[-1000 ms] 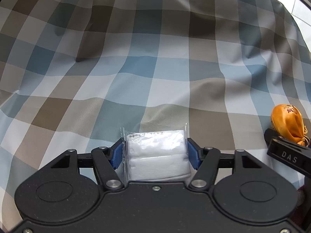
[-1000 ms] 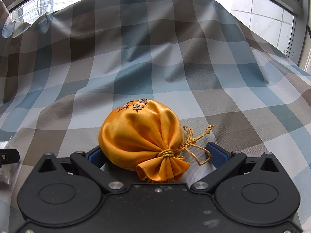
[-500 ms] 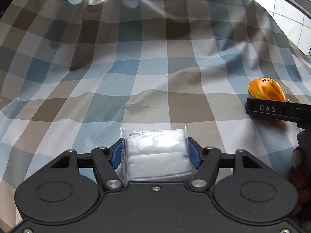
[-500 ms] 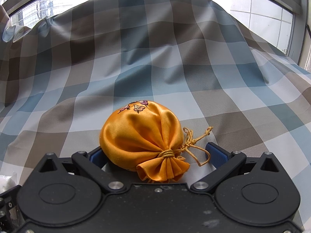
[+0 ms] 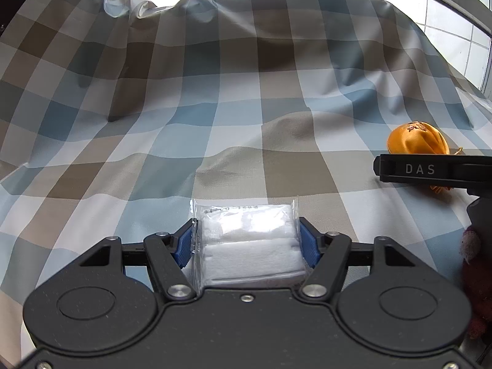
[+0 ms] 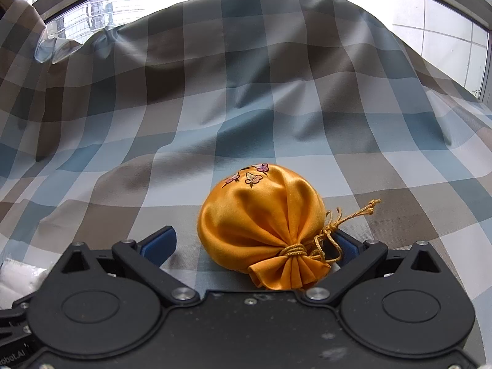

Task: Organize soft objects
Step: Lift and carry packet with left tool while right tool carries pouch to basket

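Left gripper point(image 5: 247, 241) jaws opening around gauze packet point(image 5: 249, 243); right gripper point(image 6: 250, 244) jaws spread beside pouch point(image 6: 261, 224).

Checked blue, brown and white woven cloth point(image 5: 233, 129): matt, creased, covering the surface. Round orange satin drawstring pouch point(image 6: 264, 215): glossy, smooth, embroidered flowers, twisted gold cord. Clear plastic packet of white cotton pads point(image 5: 249, 240): shiny crinkled film, fibrous matt filling. Gripper bodies: matt speckled black plastic, bright metal screws, blue rubbery pads.
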The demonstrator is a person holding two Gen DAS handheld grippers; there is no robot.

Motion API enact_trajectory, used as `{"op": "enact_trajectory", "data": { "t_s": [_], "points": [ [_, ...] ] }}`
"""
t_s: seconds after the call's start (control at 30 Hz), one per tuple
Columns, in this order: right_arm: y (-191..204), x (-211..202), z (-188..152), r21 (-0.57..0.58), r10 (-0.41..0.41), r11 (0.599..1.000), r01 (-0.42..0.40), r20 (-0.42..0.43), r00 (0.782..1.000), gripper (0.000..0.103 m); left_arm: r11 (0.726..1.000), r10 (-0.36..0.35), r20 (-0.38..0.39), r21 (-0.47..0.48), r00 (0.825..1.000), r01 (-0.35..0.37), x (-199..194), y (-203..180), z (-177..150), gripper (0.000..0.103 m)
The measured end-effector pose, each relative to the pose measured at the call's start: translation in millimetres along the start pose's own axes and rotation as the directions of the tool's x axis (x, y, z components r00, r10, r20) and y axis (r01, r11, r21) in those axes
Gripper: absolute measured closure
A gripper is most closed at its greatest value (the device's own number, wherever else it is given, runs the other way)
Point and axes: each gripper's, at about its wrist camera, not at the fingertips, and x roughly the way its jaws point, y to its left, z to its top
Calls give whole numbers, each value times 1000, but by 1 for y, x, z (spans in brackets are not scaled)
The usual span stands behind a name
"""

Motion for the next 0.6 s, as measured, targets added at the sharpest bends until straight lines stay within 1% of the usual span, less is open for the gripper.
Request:
{"op": "enact_trajectory", "data": {
  "t_s": [0.07, 0.2, 0.3, 0.37, 0.47, 0.6],
  "points": [
    [-2, 3, 2, 19, -2, 1000, 2, -12, 1000, 1, 1000, -4, -3, 3, 1000, 4, 0, 0, -1, 40],
    [-8, 6, 6, 82, -7, 997, 8, -7, 1000, 1, 1000, -8, -1, 11, 1000, 8, 0, 1, -2, 40],
    [-6, 6, 6, 78, -23, 997, 23, -3, 1000, 3, 1000, -11, -3, 8, 1000, 11, 1, 1, -3, 40],
    [-5, 5, 5, 69, -28, 997, 27, 3, 1000, 21, 1000, -13, -4, 5, 1000, 13, 1, 1, -3, 40],
    [-5, 2, 4, 64, -16, 998, 15, 17, 1000, 27, 1000, -15, -2, 3, 1000, 15, 0, 1, -3, 41],
    [-6, 2, 4, 65, -14, 998, 13, 18, 1000, 28, 1000, -17, -4, -1, 1000, 17, 0, 1, -3, 42]
  ]
}}
